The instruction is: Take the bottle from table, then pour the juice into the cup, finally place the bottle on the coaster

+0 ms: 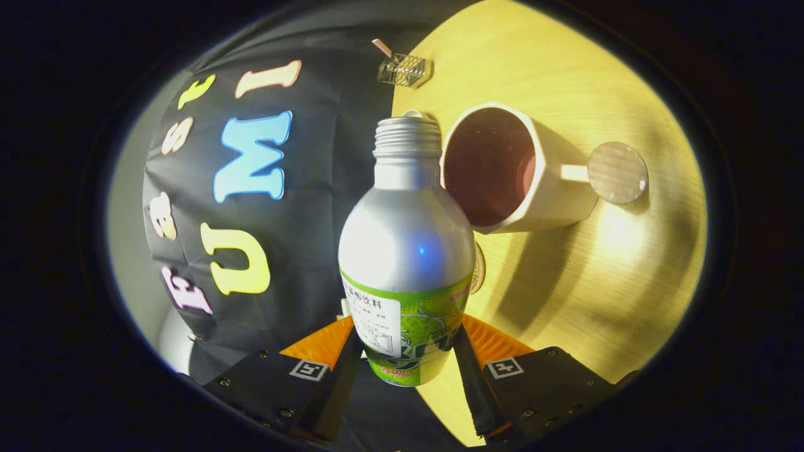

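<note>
Aluminium bottle, uncapped, sits clamped between my jaws: both fingers press on the labelled lower body, one on each side. I hold it tilted, its threaded mouth just left of the rim of the white faceted mug, which lies beyond my fingers over the pale wooden surface. Whether anything is in the mug's dark interior I cannot tell. A round coaster lies by the mug's handle on the right. My judgement: thin metal wall, rigid but dentable, smooth and slippery above the label; the grip belongs low on the label band, moderate pressure. Weight depends on remaining juice, which I cannot see.
</note>
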Action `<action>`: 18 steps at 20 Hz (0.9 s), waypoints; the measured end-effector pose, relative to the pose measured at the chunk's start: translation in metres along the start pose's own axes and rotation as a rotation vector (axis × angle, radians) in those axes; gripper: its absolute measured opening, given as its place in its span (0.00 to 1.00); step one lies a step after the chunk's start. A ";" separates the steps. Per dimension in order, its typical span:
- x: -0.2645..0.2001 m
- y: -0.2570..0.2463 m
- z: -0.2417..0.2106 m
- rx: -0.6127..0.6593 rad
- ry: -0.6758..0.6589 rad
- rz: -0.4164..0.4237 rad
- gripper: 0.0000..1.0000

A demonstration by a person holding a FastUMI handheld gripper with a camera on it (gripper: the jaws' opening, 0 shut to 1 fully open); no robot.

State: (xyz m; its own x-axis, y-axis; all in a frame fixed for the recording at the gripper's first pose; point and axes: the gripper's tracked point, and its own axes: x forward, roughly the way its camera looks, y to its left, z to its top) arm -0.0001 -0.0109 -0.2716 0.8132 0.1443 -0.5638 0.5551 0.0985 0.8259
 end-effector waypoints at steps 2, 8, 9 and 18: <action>0.001 -0.008 -0.003 -0.090 -0.007 -0.035 0.77; 0.000 -0.015 0.001 -0.298 -0.053 -0.089 0.77; 0.000 -0.017 0.003 -0.323 -0.068 -0.099 0.77; 0.004 -0.012 0.015 -0.573 -0.196 -0.143 0.77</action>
State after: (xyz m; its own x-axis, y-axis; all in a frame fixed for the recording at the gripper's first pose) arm -0.0007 -0.0264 -0.2837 0.7850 -0.0873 -0.6133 0.5230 0.6240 0.5806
